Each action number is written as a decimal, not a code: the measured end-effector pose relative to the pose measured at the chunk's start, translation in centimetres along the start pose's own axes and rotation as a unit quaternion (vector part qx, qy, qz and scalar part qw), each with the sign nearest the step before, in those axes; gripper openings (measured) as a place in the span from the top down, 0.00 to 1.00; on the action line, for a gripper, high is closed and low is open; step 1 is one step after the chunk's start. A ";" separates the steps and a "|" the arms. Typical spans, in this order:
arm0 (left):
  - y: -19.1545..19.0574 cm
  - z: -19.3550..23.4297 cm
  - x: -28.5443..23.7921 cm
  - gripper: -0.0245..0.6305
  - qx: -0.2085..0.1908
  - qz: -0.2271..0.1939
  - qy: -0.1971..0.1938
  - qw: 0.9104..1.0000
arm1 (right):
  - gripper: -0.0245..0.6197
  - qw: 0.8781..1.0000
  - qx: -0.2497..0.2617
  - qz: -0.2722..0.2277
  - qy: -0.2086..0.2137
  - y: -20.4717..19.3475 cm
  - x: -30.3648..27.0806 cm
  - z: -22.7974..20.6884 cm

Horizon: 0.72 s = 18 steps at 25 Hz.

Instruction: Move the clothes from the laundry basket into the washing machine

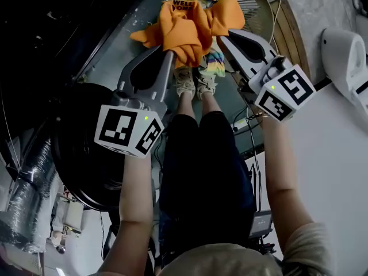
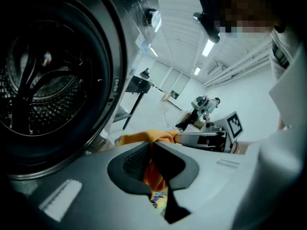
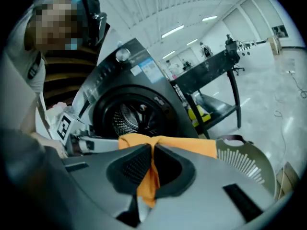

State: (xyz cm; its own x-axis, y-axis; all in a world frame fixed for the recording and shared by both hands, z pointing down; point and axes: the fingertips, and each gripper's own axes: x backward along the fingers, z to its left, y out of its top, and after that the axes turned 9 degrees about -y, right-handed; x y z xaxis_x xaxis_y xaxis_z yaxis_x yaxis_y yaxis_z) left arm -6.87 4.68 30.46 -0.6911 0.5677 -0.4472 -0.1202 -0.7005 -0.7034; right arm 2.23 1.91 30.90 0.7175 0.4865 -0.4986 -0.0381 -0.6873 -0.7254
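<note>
We have both tools clenched on one orange garment [image 1: 192, 27]. The left gripper [image 1: 167, 52] pinches its left part and the right gripper [image 1: 223, 39] its right part, with cloth bunched between each pair of jaws. The garment hangs in the air between them, above the person's shoes [image 1: 194, 82]. The laundry basket [image 1: 261, 13] stands at the far right and the washing machine [image 1: 112, 48] is to the left.

The machine is open: both gripper views look into its drum [image 2: 43, 85]. The part of the drum we can see is bare metal with no clothes in it. So we judge the task to be at an early stage, with this piece out of the basket but not yet loaded.

What is left is to carry the garment left into the opening, let go, and go back for more. A striped cloth [image 1: 217, 62] shows just under the garment; we cannot tell whether it lies in the basket.
</note>
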 end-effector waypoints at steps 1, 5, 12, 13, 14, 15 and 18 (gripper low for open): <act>0.3 -0.8 -0.5 0.92 -0.009 -0.002 -0.016 1.000 | 0.92 1.000 0.000 -0.005 0.015 1.0 0.5 1.4; 1.1 -3.8 -1.6 0.91 -0.030 -0.013 -0.083 0.996 | 0.92 0.999 -0.001 -0.002 0.044 3.2 1.3 4.5; 0.0 -6.7 -4.4 0.42 -0.115 0.036 -0.119 0.986 | 0.92 0.989 0.031 0.050 0.133 4.0 2.4 8.3; 0.3 -6.2 -4.4 0.42 -0.125 0.032 -0.108 0.986 | 0.92 0.987 0.035 0.056 0.146 4.2 2.5 9.0; 0.7 -5.7 -4.4 0.42 -0.129 0.022 -0.097 0.987 | 0.92 0.985 0.038 0.059 0.156 4.4 2.5 9.6; 1.2 -5.1 -4.3 0.43 -0.128 0.011 -0.087 0.988 | 0.92 0.984 0.042 0.062 0.163 4.5 2.5 10.2; 1.9 -4.3 -3.8 0.67 -0.138 -0.005 -0.071 0.988 | 0.92 0.983 0.058 0.062 0.162 4.4 2.1 11.0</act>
State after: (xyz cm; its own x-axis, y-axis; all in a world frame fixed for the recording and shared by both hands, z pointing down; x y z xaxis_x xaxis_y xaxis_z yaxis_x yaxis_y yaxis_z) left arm -1.42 3.03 28.45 -0.7861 0.4939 -0.3716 0.0575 -0.5402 -0.8395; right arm -4.09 5.83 21.40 0.8854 0.1934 -0.4228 -0.2046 -0.6546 -0.7278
